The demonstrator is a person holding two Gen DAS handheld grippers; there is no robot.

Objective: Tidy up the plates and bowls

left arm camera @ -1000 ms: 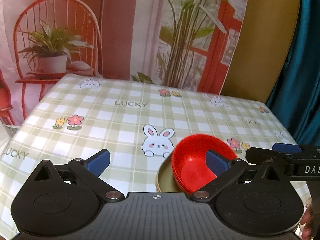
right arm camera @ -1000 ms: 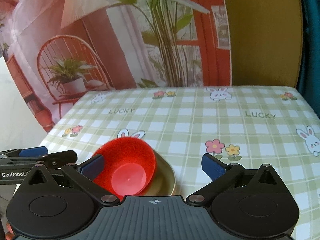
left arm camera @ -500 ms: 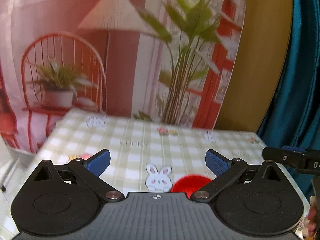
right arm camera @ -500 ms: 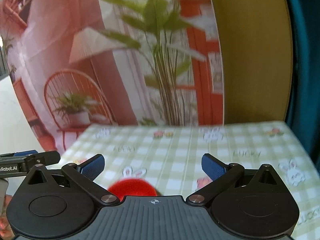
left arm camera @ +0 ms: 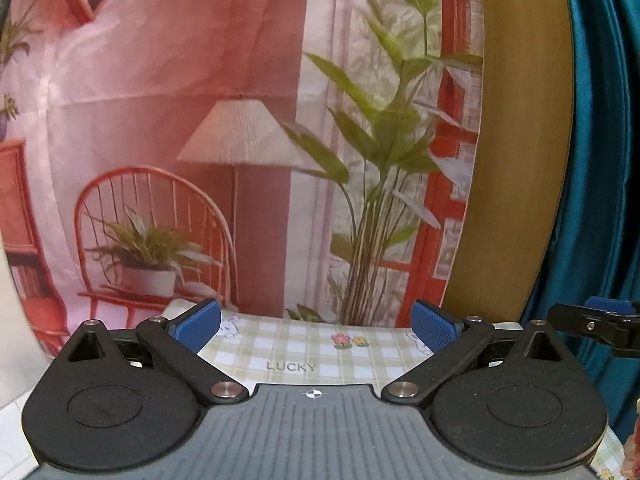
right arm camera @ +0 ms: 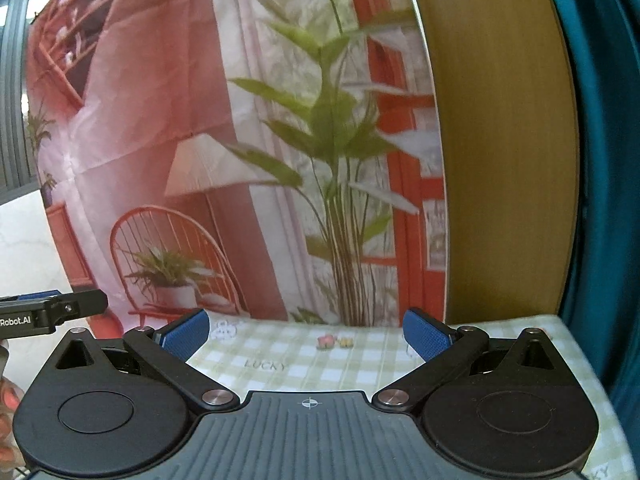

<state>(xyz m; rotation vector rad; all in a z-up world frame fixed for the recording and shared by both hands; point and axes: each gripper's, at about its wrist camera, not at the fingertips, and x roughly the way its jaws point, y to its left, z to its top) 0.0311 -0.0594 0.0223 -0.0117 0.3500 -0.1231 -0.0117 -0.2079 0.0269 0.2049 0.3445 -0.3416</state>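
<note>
No plate or bowl shows in either view now; both cameras point up at the backdrop, and only the far strip of the checked table (left arm camera: 304, 344) (right arm camera: 320, 356) is visible. My left gripper (left arm camera: 316, 326) stands open with nothing between its blue pads. My right gripper (right arm camera: 306, 334) is open and holds nothing either. The right gripper's tip (left arm camera: 592, 322) pokes into the left wrist view at the right edge, and the left gripper's tip (right arm camera: 52, 312) shows at the left edge of the right wrist view.
A printed backdrop (left arm camera: 240, 120) with a lamp, a chair and a plant hangs behind the table. A wooden panel (right arm camera: 500, 140) and a teal curtain (left arm camera: 600, 160) stand at the right. A person's fingers (right arm camera: 10, 400) show at the lower left.
Both grippers have risen and tilted upward. The red bowl on the tan plate, seen below them one second ago, has dropped out of both views. Both stay open.
</note>
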